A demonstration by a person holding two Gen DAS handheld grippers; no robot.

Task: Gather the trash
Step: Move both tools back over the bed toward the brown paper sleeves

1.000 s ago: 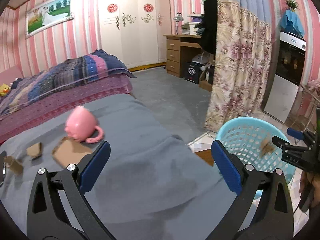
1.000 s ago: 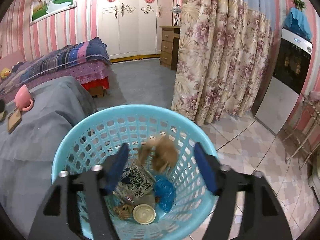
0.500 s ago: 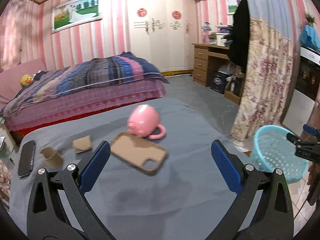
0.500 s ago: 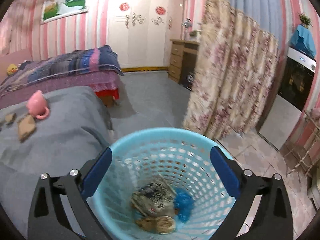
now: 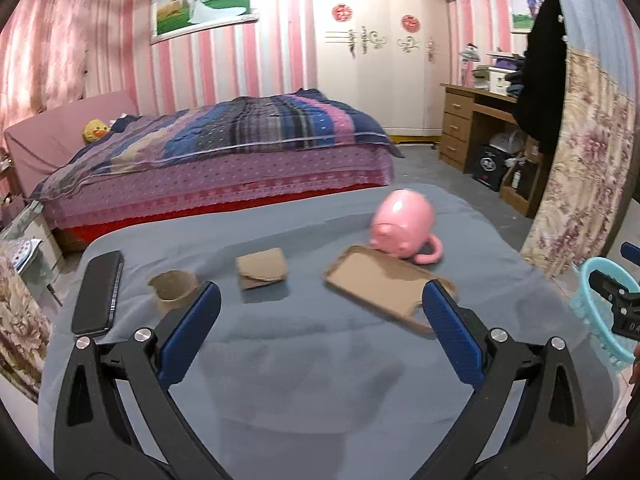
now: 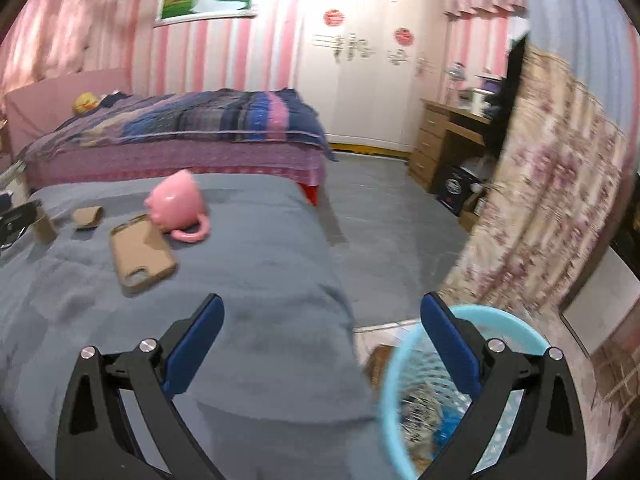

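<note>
On the grey blanket-covered table (image 5: 320,360) lie a brown cardboard ring (image 5: 174,286) and a folded brown cardboard scrap (image 5: 262,268). My left gripper (image 5: 322,308) hovers over the blanket just short of them, open and empty. My right gripper (image 6: 322,320) is open and empty too, above the table's right edge. Its right finger is over the light-blue basket (image 6: 394,364) on the floor, which holds paper and other trash (image 6: 420,404). In the right wrist view the scrap (image 6: 87,216) and ring (image 6: 43,222) sit far left.
A pink mug (image 5: 404,226) lies on its side against a tan phone case (image 5: 384,284). A black phone (image 5: 98,292) lies at the table's left edge. Behind are a bed (image 5: 220,152), a desk (image 5: 472,128) and a floral curtain (image 5: 584,168) beside the basket (image 5: 600,308).
The right gripper opened and a brown scrap fell into the basket, then it drew back leftward. The left gripper swung left from the basket side, bringing the cardboard pieces in front of it.
</note>
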